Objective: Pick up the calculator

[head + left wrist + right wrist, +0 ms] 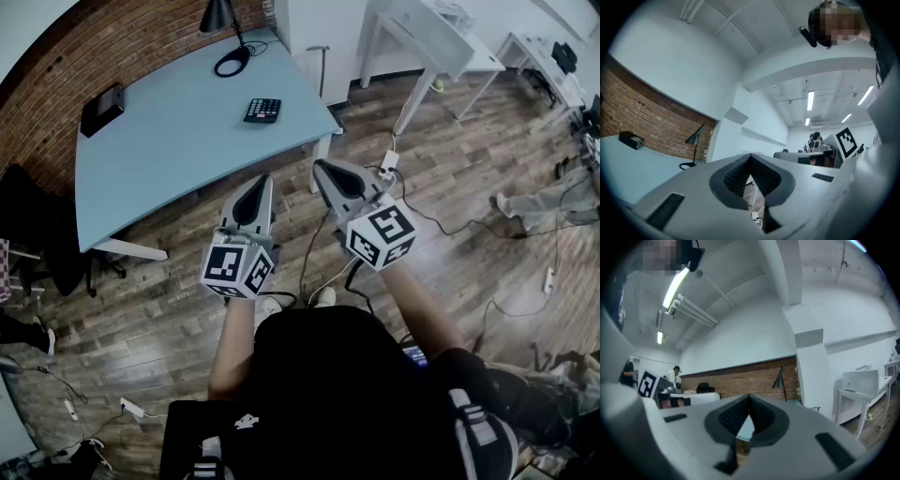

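Calculator [262,110] lies on the blue table [169,141], near its right edge. The left gripper [261,185] and right gripper [323,169] hover over the floor short of the table, each with jaws together and empty.

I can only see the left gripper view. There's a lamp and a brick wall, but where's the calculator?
Observer: The head view shows the calculator lying flat on the light blue table, near the table's right edge.
Operator: Is my gripper close to it?
Observer: Not yet. The left gripper hangs over the wooden floor, just short of the table's near edge.
Operator: What's the other gripper doing?
Observer: The right gripper is level beside yours with its jaws together, and it's holding nothing.
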### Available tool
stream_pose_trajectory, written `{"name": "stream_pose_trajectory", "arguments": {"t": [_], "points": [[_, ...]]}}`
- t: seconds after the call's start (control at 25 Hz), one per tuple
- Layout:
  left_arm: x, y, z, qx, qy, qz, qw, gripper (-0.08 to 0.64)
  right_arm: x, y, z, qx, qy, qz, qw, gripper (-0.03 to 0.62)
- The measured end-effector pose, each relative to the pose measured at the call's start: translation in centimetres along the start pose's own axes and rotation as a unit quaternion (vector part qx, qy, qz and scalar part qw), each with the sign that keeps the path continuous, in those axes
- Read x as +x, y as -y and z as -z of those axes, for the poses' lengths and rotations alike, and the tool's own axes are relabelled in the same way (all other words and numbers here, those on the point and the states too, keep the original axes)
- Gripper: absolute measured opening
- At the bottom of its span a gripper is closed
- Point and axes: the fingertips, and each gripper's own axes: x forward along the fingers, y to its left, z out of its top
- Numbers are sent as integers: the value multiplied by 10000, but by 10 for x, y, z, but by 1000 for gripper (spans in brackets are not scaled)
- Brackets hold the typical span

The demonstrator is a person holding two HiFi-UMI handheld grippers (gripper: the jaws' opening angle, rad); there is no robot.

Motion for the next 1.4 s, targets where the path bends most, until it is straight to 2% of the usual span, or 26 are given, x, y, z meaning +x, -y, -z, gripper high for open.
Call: {"name": "stream_pose_trajectory", "arguments": {"t": [0.36,0.72,0.92,1.2,1.4], "points": [[23,16,9,9,-73,-148,9999,8,-11,29,2,99,-12,-104,9999,6],[30,24,18,253,-234,-355,9988,8,-9,38,12,270,8,-341,9991,6],[35,10,14,-56,-114,-409,9991,8,6,40,14,275,-36,-419,9987,6],[50,-20,22,-175,-177,-440,9987,8,36,48,22,276,-138,-417,9987,6],[67,-47,19,-156,-193,-331,9991,8,66,54,23,238,-175,-328,9990,6]]}}
